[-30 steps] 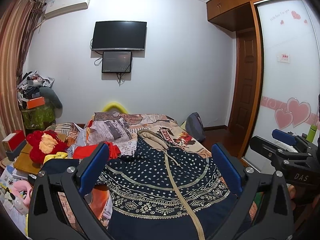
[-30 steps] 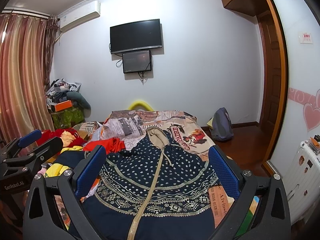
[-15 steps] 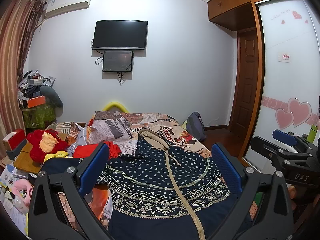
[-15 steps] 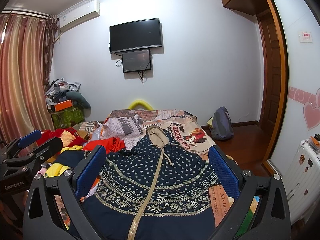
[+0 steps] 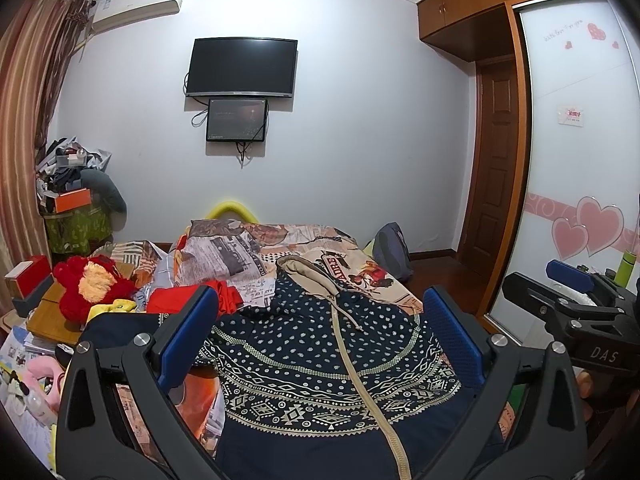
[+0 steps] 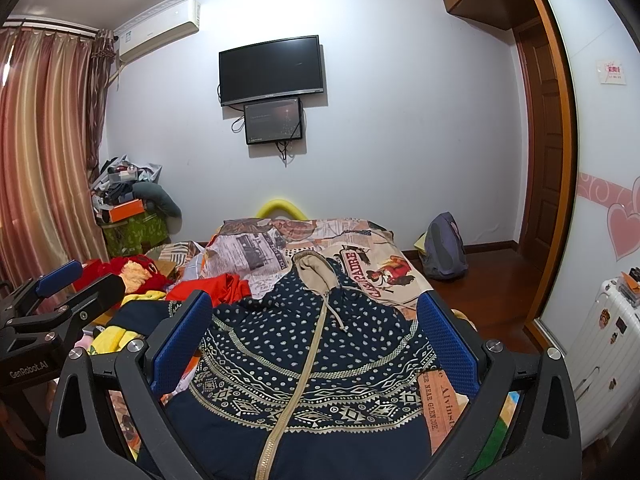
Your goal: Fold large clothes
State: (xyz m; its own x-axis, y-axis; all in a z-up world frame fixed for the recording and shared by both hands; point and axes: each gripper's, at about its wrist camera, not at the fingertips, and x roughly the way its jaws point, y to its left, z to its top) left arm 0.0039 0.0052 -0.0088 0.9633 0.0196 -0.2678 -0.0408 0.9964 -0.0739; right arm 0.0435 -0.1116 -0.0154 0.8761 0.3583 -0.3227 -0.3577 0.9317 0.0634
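Observation:
A navy hooded jacket (image 5: 320,360) (image 6: 304,352) with white dots, a patterned band and a tan zip lies spread flat on the bed, its beige hood (image 5: 304,272) (image 6: 314,270) pointing toward the far wall. My left gripper (image 5: 320,332) hovers above the jacket's lower part, open, with nothing between its blue pads. My right gripper (image 6: 314,336) hovers beside it, also open and empty. Each gripper shows at the edge of the other's view: the right gripper (image 5: 568,292) at the right, the left gripper (image 6: 60,284) at the left.
The bed (image 5: 360,252) carries a newspaper-print cover and a red garment (image 5: 224,292). A red plush toy (image 5: 88,284) and clutter sit on a low table at the left. A backpack (image 6: 444,248) leans by the far wall, and a white suitcase (image 6: 600,340) stands at the right.

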